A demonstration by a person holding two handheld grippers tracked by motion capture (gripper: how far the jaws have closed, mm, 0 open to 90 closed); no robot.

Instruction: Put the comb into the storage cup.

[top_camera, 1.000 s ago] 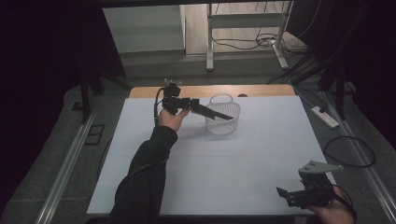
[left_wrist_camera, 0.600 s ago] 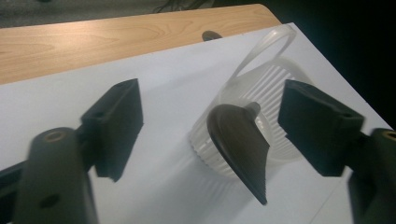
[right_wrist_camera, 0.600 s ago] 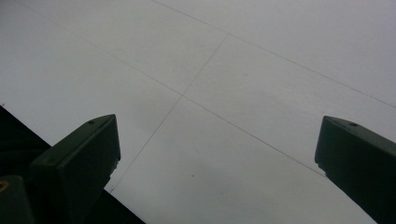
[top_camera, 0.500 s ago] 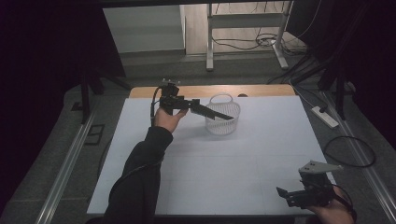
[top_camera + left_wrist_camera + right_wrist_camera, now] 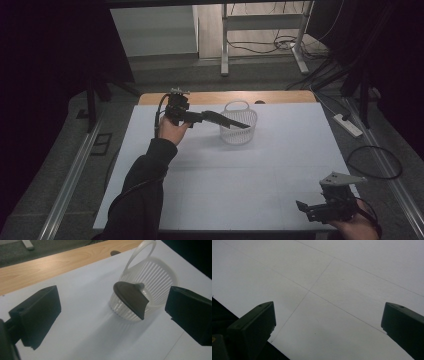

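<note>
**Left gripper opening beside the white basket**

The left gripper (image 5: pixel 235 121) is hovering near the far edge of the tabletop (image 5: pixel 225 195), its jaws having just been opening and now standing wide apart with nothing pressed between them. Just past them a dark, flat, wedge-shaped piece (image 5: pixel 131 298) is lying tilted across the near rim of a white slatted plastic basket with an upright loop handle (image 5: pixel 150 282), which is sitting toward the far edge, right of the tabletop's middle.

The basket is probably light, thin-walled and a little springy, so it is likely to slide or tip under a sideways push; the handle or the rim looks like the surest hold. The dark piece seems stiff and light.

The right gripper (image 5: pixel 320 207) is resting at the near right corner, its jaws spread wide over bare white surface, holding nothing.

The left gripper view is showing the dark piece's perch clearly; in the high view the gripper's jaws are overlapping it.
</note>
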